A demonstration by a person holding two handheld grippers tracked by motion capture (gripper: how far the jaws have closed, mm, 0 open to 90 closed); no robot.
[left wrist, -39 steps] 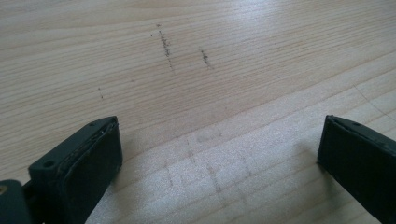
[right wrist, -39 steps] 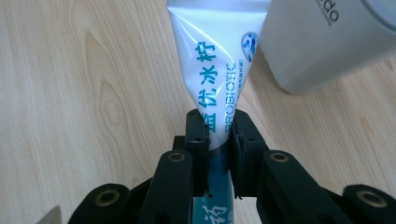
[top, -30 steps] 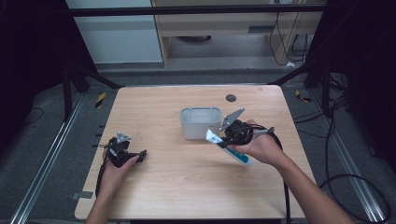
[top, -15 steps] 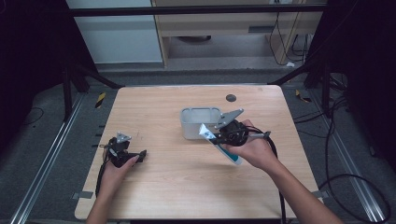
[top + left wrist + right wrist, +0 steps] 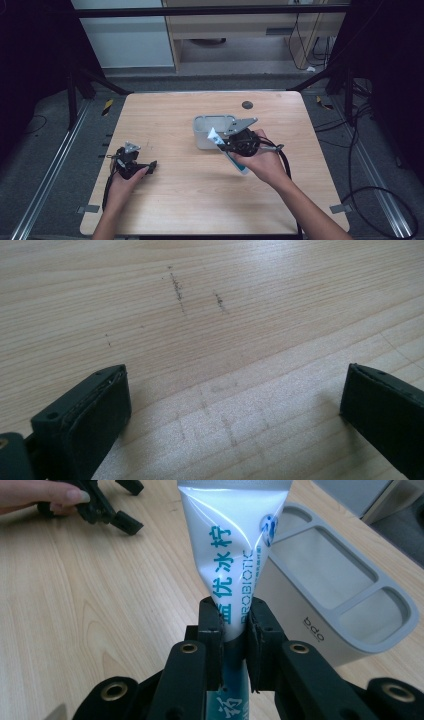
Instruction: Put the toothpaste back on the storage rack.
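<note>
My right gripper (image 5: 226,145) is shut on a white and blue toothpaste tube (image 5: 239,166), held off the table just right of a grey toothbrush holder (image 5: 204,125). In the right gripper view the pads (image 5: 210,623) pinch the tube (image 5: 235,545) around its middle, flat crimped end pointing away, with the holder (image 5: 350,630) and its compartments to the right. My left gripper (image 5: 145,167) rests on the table at the left, open. Its view has the two pads (image 5: 95,415) standing wide apart over bare wood. It sits far off at the top left of the right gripper view, left gripper (image 5: 107,510).
A small dark round disc (image 5: 247,105) lies near the table's (image 5: 165,200) far edge. Black frame posts stand at both back corners, and cables trail off the right side. The wood between the two grippers is bare.
My right gripper has carried the tube leftward and slightly up, closer to the grey holder. The left gripper has stayed where it was.
</note>
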